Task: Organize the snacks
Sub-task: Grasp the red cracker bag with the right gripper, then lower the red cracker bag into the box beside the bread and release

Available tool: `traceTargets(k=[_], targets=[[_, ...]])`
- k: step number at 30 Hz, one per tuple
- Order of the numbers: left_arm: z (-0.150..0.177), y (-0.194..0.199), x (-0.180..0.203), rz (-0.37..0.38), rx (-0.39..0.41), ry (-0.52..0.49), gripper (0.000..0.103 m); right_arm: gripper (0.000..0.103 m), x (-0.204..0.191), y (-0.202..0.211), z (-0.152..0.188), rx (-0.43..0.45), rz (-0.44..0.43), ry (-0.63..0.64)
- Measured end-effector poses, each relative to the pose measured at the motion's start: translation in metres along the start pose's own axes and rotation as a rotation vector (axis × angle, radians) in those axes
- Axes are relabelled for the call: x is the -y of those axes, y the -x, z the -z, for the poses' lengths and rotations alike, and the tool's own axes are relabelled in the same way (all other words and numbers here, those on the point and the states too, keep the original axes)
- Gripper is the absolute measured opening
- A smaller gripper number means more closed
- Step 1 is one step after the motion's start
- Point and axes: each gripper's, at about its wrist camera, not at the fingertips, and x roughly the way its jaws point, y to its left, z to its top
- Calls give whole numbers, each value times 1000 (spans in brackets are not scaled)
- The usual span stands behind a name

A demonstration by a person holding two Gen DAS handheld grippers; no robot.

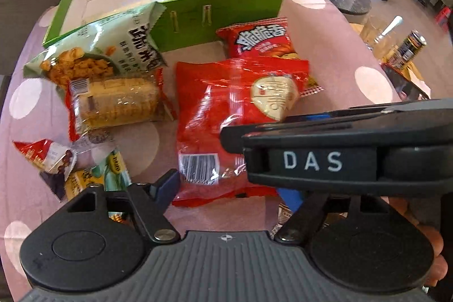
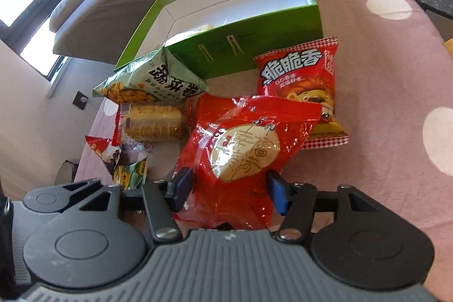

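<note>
My left gripper shows a dark grey ribbed plate across the bottom of the view, with a tiny cross mark at its top edge. Either side sits a rounded black housing with a shallow round disc pressed into it. Black link arms run forward, each pinned by a silver screw. One finger ends in a dark blue pad. Crossing in front is the black body of my right gripper, white letters "DAS" on its side. From the right wrist view, my right gripper has the same build: ribbed grey plate, black discs, silver screws, two blue pads.
</note>
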Motion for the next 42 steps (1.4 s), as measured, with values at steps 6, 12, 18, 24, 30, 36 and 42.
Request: traceTargets(k=[6,12,18,24,30,36,42], targets=[[2,7,10,1,6,-34,66,65,-16,9,4,35,15,69],[7,15,12,29,33,-47,63,64,-32,18,4,72,33,125],[13,17,-4,-7,42,3,73,64,-25,12,5,40,57,125],[12,-7,-15,25,-20,42,78,68,-25,5,3,24,84,149],[11,0,5,34,31,-37,62,55,-29,-1,4,-7,45,150],[5,27,8,62,80,-57,59,50,-42,24,1,51,44,193],[-14,54,5,40,121,-60,59,50,-49,40,-17,90,12,189]])
